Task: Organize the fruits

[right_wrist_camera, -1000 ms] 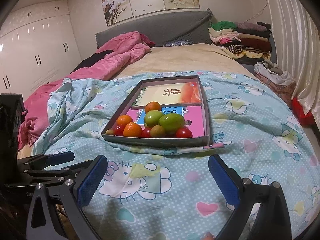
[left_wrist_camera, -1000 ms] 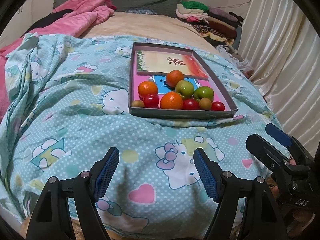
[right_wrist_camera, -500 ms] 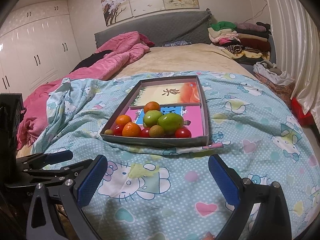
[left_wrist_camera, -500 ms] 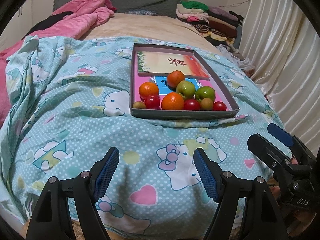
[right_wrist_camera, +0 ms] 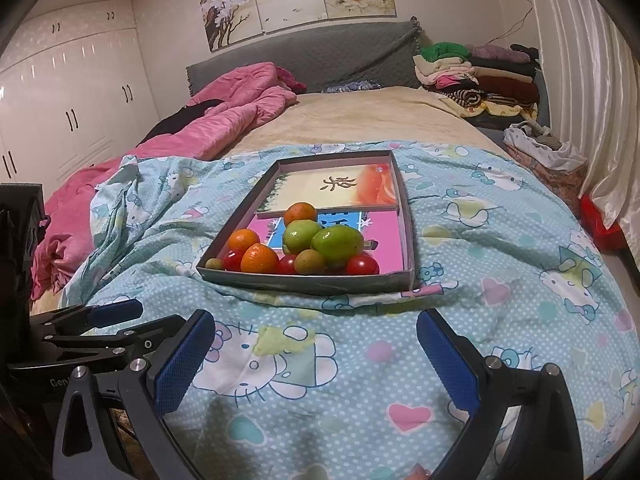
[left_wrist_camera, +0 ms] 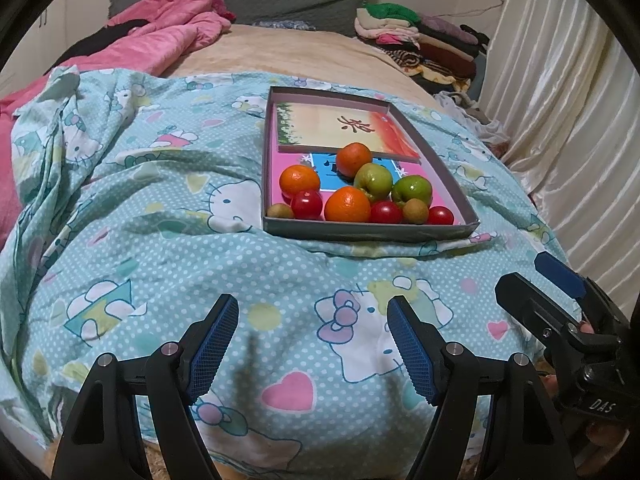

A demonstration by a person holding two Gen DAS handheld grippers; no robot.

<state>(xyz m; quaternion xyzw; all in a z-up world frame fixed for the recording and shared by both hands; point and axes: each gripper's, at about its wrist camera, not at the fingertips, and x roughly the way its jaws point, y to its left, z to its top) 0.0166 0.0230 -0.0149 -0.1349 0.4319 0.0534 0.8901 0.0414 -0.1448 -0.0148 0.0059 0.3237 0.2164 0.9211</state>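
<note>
A shallow grey cardboard box point(left_wrist_camera: 360, 233) lies on the blue cartoon-print quilt point(left_wrist_camera: 180, 240), well ahead of both grippers. Its near end holds a cluster of fruit: three oranges point(left_wrist_camera: 347, 204), two green fruits point(left_wrist_camera: 373, 179), three red tomatoes point(left_wrist_camera: 306, 205) and two small brownish-green fruits point(left_wrist_camera: 415, 211). My left gripper point(left_wrist_camera: 310, 308) hovers open over the quilt with nothing between its blue pads. My right gripper point(right_wrist_camera: 316, 320) is also open and empty, facing the box point(right_wrist_camera: 304, 280) and the green fruits point(right_wrist_camera: 336, 244). Each gripper shows at the edge of the other's view.
Printed cards point(left_wrist_camera: 344, 128) line the box's far half. A pink blanket point(left_wrist_camera: 160, 36) lies at the back left, folded clothes point(left_wrist_camera: 420, 36) at the back right. Curtains point(left_wrist_camera: 560, 120) hang on the right and white wardrobes point(right_wrist_camera: 72, 112) stand on the left.
</note>
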